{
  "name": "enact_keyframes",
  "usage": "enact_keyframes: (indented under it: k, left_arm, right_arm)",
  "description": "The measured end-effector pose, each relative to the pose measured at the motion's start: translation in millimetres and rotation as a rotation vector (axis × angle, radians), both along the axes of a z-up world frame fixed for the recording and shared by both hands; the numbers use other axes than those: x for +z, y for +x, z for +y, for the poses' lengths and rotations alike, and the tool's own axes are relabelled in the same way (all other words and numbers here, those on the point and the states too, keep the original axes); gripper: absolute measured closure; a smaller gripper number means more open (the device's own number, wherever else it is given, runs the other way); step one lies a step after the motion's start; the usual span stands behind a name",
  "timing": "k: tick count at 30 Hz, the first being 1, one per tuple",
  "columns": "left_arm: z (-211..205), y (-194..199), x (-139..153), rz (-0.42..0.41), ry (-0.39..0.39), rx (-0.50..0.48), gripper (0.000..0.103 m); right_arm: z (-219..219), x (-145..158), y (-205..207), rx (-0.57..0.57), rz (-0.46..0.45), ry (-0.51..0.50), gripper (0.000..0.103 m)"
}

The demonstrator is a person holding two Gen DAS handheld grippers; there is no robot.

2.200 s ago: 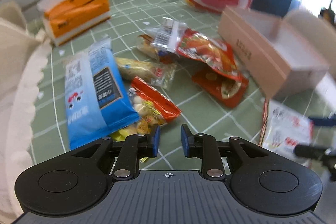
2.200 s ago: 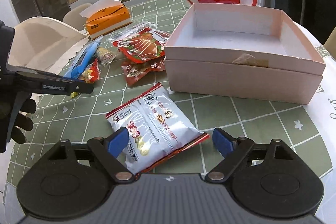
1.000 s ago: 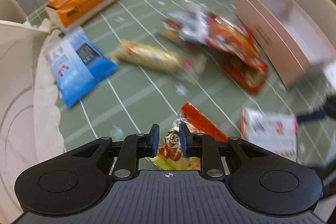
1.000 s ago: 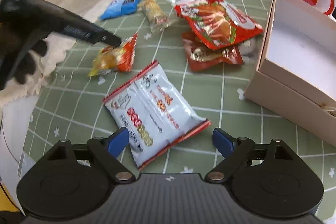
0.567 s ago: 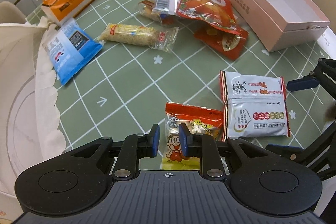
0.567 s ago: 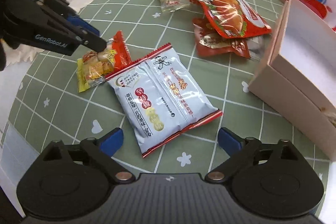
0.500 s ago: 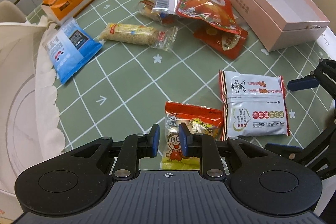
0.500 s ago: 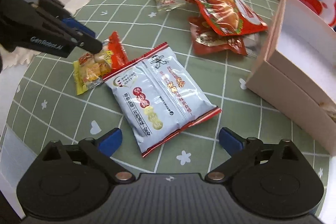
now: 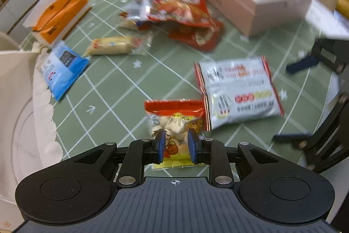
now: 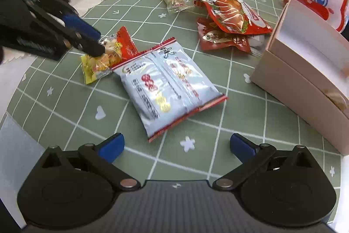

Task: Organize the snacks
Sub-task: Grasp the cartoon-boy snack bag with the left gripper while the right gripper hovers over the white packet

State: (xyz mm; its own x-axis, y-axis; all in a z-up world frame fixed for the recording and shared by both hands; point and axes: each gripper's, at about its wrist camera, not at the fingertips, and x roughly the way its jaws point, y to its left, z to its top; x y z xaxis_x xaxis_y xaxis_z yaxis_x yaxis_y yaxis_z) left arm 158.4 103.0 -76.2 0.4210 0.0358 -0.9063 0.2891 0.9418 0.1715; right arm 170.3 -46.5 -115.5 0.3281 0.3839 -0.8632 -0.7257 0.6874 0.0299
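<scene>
The small red-and-yellow candy packet (image 9: 174,123) is pinched by the left gripper (image 9: 174,144); the right gripper (image 10: 176,145) is held spread above the silver-white snack bag (image 10: 168,82).

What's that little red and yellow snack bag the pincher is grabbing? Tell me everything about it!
The small candy bag is crinkly clear plastic with a red top, a yellow bottom edge and a cartoon print. Pale round sweets show through it. It lies on the green checked tablecloth, and its side meets the big silver snack packet. The left gripper has its blue jaws shut on the bag's lower part.
</scene>
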Motion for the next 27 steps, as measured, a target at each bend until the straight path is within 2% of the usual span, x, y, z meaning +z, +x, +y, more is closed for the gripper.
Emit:
enact_keyframes:
  k: [3,4,5,6,7,8,9,11,14,17,19,20,22,25,27]
  left_arm:
    - [-14.4,-2.9,-7.2,-0.005,0.038,-0.045,0.062]
    - [-17.3,-4.0,-9.3,0.001,0.029,-0.062,0.051]
    - [-17.8,-4.1,-11.3,0.009,0.008,-0.075,0.038]
    - [-17.3,-3.9,-12.6,0.014,-0.025,-0.082,0.032]
    - [-16.1,-4.2,-13.5,0.02,-0.061,-0.08,0.021]
    - [-12.8,-4.6,-13.1,0.02,-0.1,-0.069,0.019]
    - [-10.4,-6.4,-11.2,0.009,-0.127,-0.054,0.019]
    - [-2.9,-11.4,-3.1,-0.031,-0.18,-0.02,0.027]
    - [5.9,-16.1,3.3,-0.108,-0.174,0.05,0.028]
    - [13.0,-6.9,-7.9,-0.104,-0.172,0.113,0.028]
    - [13.3,-2.3,-16.7,-0.096,-0.176,0.127,0.028]
    - [13.5,-0.9,-20.4,-0.088,-0.18,0.128,0.028]
    - [15.1,-1.4,-24.9,-0.087,-0.197,0.135,0.028]
    - [17.3,-9.9,-22.8,-0.086,-0.219,0.145,0.036]
    - [21.2,-18.9,-21.3,-0.078,-0.223,0.162,0.036]
  right_arm:
    - [-8.9,0.0,-3.3,-0.001,-0.005,0.009,0.0]
    - [-11.3,-0.2,-4.2,-0.001,-0.009,0.014,0.0]
    - [-13.2,-0.5,-5.2,-0.004,-0.016,0.022,0.0]
    - [-14.0,-1.2,-7.2,-0.01,-0.025,0.029,0.0]
    - [-14.8,-1.9,-9.3,-0.019,-0.036,0.035,0.0]
    - [-15.7,-2.3,-10.9,-0.028,-0.042,0.041,0.0]
    - [-16.1,-2.8,-11.9,-0.034,-0.047,0.046,0.0]
    - [-17.3,-3.7,-12.7,-0.025,-0.056,0.053,0.0]
    - [-20.6,-4.2,-13.5,-0.005,-0.063,0.066,0.0]
    - [-23.2,-4.9,-17.0,0.026,-0.084,0.079,0.002]
    - [-22.4,-2.2,-18.2,0.071,-0.095,0.075,0.01]
    - [-21.1,0.3,-19.4,0.101,-0.109,0.066,0.01]
    - [-20.4,7.1,-22.4,0.132,-0.17,0.057,0.01]
    - [-21.8,14.5,-22.2,0.101,-0.276,0.069,0.01]
    - [-20.4,14.5,-13.6,0.085,-0.233,0.062,0.011]
